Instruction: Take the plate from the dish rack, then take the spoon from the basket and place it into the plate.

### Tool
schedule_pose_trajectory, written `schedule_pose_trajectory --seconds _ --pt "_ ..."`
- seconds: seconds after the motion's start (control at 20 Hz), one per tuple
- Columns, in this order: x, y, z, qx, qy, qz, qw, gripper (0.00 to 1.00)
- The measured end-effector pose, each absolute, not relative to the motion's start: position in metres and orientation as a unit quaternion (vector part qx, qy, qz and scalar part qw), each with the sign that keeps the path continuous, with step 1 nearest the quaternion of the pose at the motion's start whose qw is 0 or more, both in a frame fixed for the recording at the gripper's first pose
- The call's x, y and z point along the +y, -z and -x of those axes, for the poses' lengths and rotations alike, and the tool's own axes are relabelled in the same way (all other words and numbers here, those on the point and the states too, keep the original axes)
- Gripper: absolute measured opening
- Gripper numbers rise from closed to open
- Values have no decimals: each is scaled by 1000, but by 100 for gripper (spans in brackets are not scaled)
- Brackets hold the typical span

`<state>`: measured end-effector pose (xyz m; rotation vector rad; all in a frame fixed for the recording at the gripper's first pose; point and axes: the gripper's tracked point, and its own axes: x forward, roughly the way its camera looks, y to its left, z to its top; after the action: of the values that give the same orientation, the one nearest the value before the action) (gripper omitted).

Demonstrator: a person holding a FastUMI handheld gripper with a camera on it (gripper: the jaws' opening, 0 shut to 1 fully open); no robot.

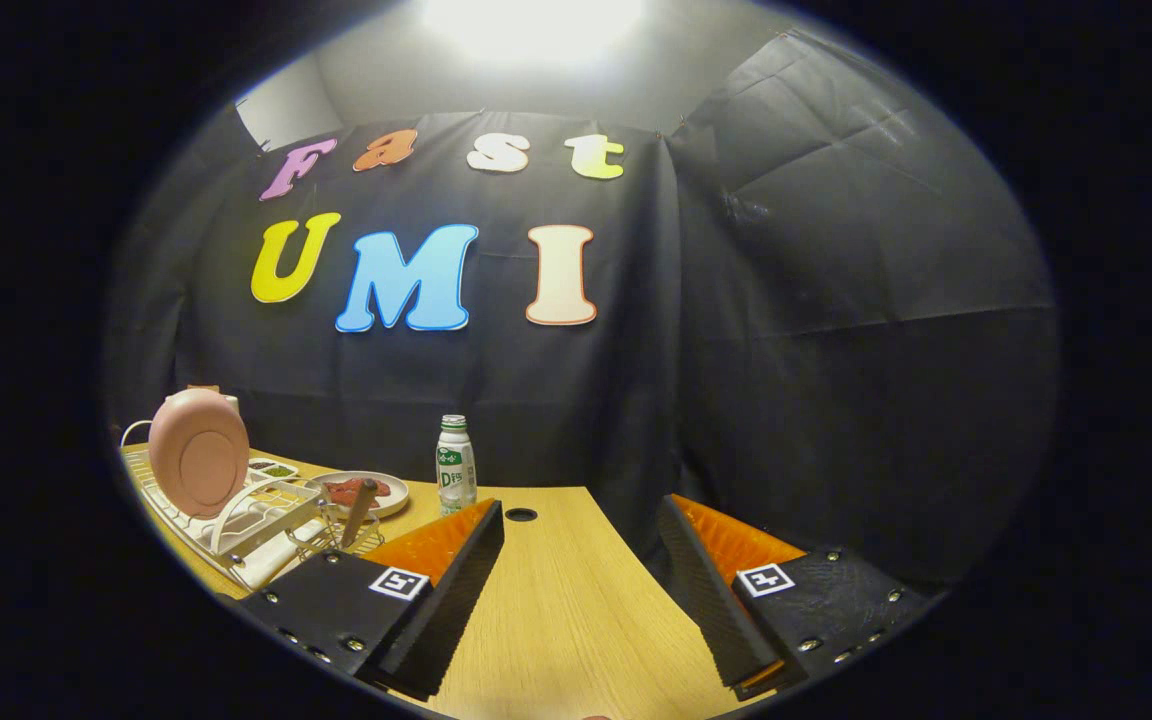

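Observation:
A pink plate [199, 452] stands upright on edge in a white dish rack [236, 520], off to the left beyond my left finger. Just right of the rack sits a small wire basket [341, 535] with a spoon's brown handle [359, 510] sticking up out of it. My gripper [581, 530] is open, its fingers wide apart with only bare wooden table [556, 600] between them. The rack and basket are left of the fingers, a short way ahead.
A small white bottle with a green label [455, 466] stands just beyond the left fingertip. A plate of food [361, 492] and small dishes [271, 468] lie behind the rack. A cable hole [521, 515] is in the tabletop, whose far edge meets the cloth wall.

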<state>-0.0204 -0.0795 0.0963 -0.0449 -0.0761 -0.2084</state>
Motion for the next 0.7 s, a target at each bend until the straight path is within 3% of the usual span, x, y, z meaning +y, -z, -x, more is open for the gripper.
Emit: schedule_pose_trajectory --seconds 0.3,0.7 --pt "-43 -143 84 -36 105 31 993 96" --pt "69 -220 121 -68 38 14 997 96"
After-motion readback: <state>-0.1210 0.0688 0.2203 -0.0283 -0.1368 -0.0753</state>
